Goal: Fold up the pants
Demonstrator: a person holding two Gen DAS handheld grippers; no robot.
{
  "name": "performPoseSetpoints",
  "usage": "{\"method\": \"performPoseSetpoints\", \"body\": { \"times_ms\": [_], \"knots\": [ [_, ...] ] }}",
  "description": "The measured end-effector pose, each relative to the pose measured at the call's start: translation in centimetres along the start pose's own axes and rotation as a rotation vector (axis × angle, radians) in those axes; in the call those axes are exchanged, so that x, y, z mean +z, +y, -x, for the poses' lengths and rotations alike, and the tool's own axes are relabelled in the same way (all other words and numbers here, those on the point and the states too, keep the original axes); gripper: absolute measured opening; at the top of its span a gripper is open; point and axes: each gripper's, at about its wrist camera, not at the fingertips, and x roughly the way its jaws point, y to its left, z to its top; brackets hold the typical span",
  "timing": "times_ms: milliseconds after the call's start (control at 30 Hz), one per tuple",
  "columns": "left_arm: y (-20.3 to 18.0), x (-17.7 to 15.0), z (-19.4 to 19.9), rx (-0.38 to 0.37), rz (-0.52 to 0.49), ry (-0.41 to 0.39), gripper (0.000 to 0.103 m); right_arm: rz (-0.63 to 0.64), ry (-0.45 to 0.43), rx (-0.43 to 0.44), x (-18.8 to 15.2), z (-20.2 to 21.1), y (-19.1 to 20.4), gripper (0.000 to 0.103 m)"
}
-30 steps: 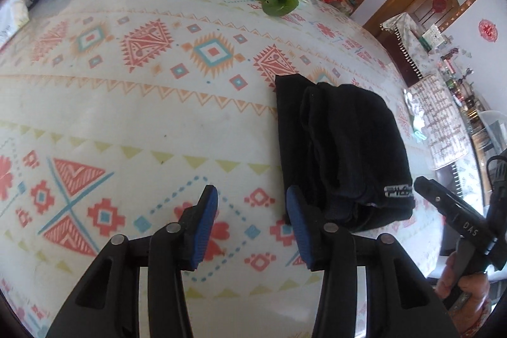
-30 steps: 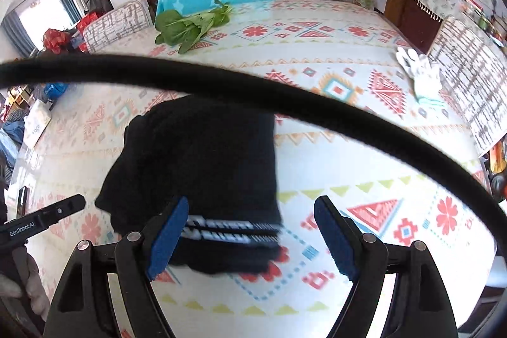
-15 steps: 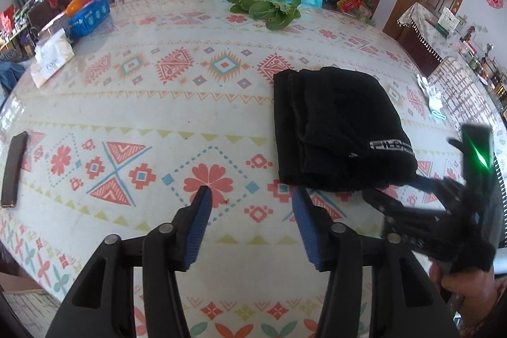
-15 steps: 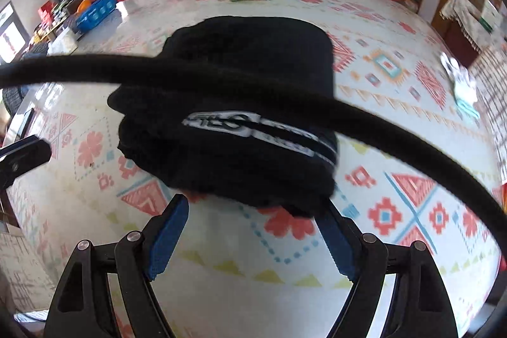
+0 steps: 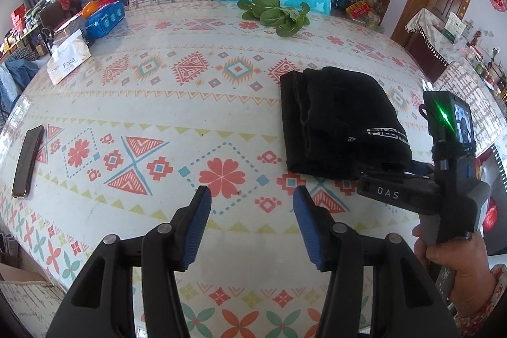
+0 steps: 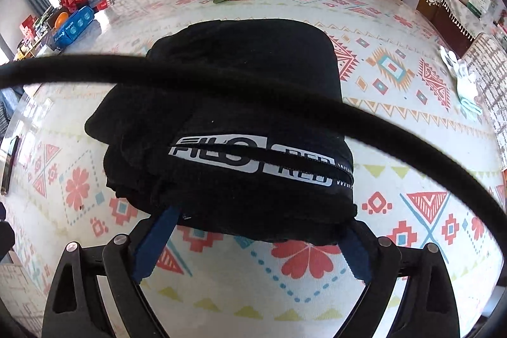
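Note:
The black pants [image 5: 339, 119] lie folded into a thick bundle on the patterned table, waistband label toward me. In the right wrist view the bundle [image 6: 240, 122] fills the centre. My right gripper [image 6: 253, 230] is open, its blue-padded fingertips [image 6: 155, 243] tucked under the bundle's near edge, one at each side. It also shows in the left wrist view [image 5: 412, 179], at the bundle's near right end. My left gripper [image 5: 252, 208] is open and empty, hovering over the table left of and nearer than the pants.
Leafy greens [image 5: 279, 15] lie at the table's far edge. A tissue pack [image 5: 68, 59] and blue box [image 5: 104, 19] sit at the far left, a phone [image 5: 28, 160] at the left edge. White gloves [image 6: 462, 81] lie right. A black cable [image 6: 285, 91] crosses the right view.
My right gripper has moved forward and its fingertips have slid under the bundle's near edge. My left gripper has drawn back and risen, away from the pants.

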Motion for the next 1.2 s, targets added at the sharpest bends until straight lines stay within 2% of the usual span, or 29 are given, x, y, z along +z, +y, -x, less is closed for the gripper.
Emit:
{"method": "performPoseSetpoints", "body": {
  "times_ms": [200,400,467,600,733,967,1100,1200],
  "knots": [
    [-0.5,-0.1,-0.5,-0.018,0.009,0.024,0.053,-0.005,0.001,0.052,-1.1,1.6,-1.4,0.097],
    [-0.8,0.1,-0.7,-0.019,0.025,0.038,0.053,-0.158,-0.074,0.040,-3.8,5.8,-5.1,0.097],
    [-1.0,0.3,0.0,-0.010,0.025,0.023,0.053,-0.164,-0.118,0.021,-4.5,7.7,-5.5,0.097],
    [-0.9,0.0,2.6,0.015,0.055,-0.032,0.053,-0.094,-0.198,-0.005,-5.3,10.7,-4.3,0.097],
    [0.1,-1.7,5.7,0.054,0.131,-0.095,0.053,0.059,-0.255,-0.004,-5.5,12.9,-1.5,0.097],
    [2.1,-7.9,11.2,0.200,0.291,-0.153,0.053,0.278,-0.247,0.135,-6.7,14.0,4.7,0.097],
    [1.7,-9.9,13.1,0.243,0.306,-0.174,0.053,0.349,-0.245,0.200,-7.8,14.2,7.5,0.097],
    [0.8,-10.1,13.5,0.241,0.288,-0.175,0.053,0.340,-0.247,0.216,-8.6,14.5,7.3,0.097]
  ]
}}
